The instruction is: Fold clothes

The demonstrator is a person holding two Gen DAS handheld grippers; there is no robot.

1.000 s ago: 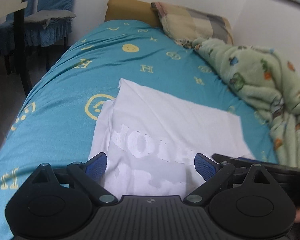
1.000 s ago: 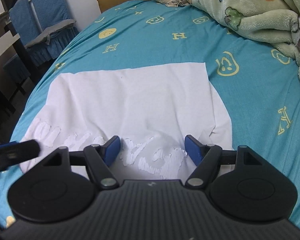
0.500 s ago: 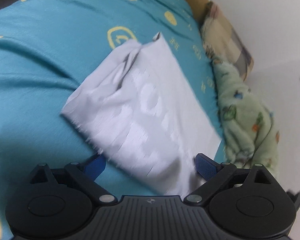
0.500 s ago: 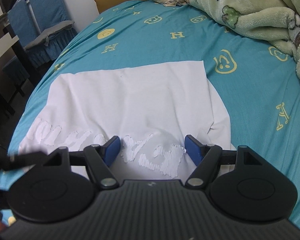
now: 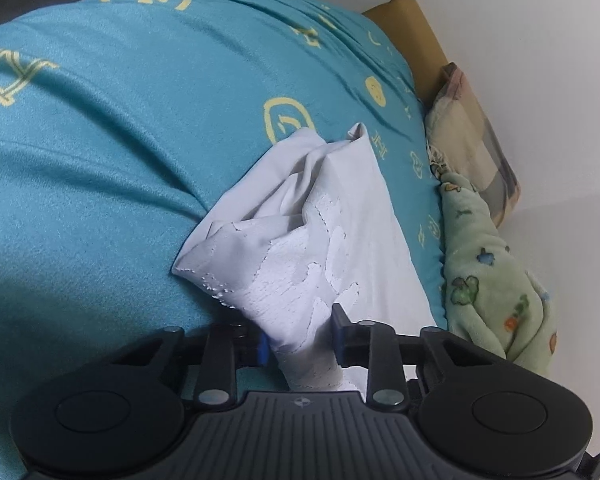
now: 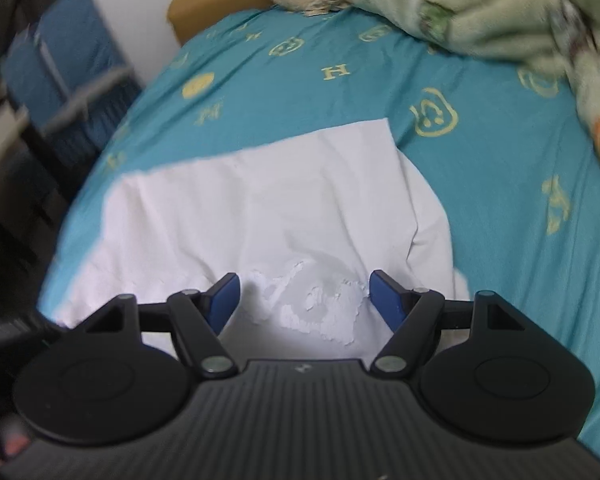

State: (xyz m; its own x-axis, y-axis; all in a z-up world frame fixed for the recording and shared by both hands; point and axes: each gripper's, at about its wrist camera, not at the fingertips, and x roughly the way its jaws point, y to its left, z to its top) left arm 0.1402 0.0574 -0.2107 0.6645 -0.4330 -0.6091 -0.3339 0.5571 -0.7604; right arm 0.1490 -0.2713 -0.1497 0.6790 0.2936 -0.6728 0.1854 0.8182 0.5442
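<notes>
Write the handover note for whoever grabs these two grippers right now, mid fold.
Left gripper: closed down on a bunched corner of the white T-shirt, lifting it off the teal bedsheet.
Right gripper: open, holding nothing, hovering over the shirt's near edge with the printed lettering between its fingers.
Shirt: lies across the middle of the bed, already folded into a rough rectangle, print side up. Green fleece blanket is heaped along the far right side, apart from the shirt.
Done: a first fold and the left-side grasp.
Left: probably carry the held corner across, flatten the fold and finish.
</notes>
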